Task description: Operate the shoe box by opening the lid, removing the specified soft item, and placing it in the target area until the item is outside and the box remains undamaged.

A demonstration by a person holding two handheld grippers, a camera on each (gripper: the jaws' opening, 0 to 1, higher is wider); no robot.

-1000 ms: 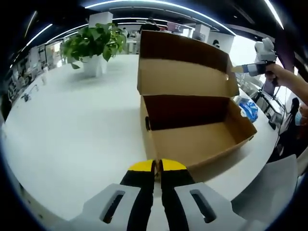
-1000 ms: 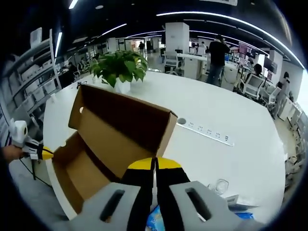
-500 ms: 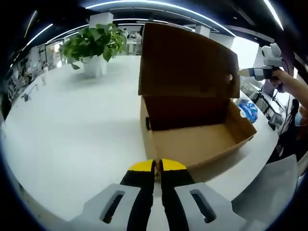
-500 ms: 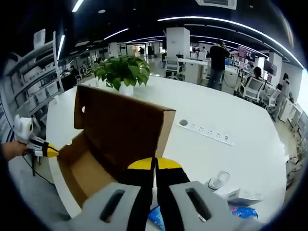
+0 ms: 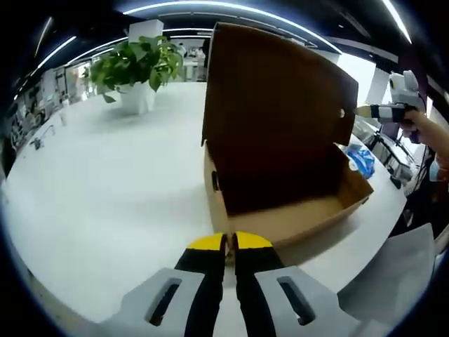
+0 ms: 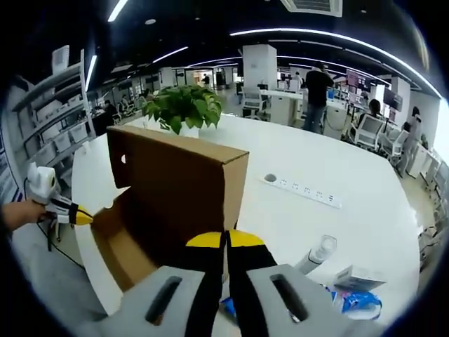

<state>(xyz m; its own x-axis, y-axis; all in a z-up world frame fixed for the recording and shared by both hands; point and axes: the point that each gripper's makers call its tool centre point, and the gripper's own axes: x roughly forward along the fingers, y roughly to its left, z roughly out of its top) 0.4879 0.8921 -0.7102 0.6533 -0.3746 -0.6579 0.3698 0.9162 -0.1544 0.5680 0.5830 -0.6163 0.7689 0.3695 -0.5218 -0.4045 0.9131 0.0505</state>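
Lid up, box looks empty

Your shoe box (image 5: 280, 189) sits frame centre, lid (image 5: 277, 105) raised; both grippers (image 5: 229, 246) (image 6: 224, 242) closed, holding nothing; soft item not located yet

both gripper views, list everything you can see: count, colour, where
shoe box: 1, brown cardboard, on the table, lid raised on its hinge
table: 1, white, large, under everything
potted plant: 1, green leaves in a white pot, far side of the table
power strip: 1, white, flat on the table beyond the box in the right gripper view
clear bottle: 1, transparent, lying on the table right of the right gripper
blue and white packet: 1, on the table near the bottle
people: several, standing or seated at desks in the background
left gripper: 1, black jaws with yellow tips, shut, at the near edge of the box
right gripper: 1, same colours, shut, close to the lid
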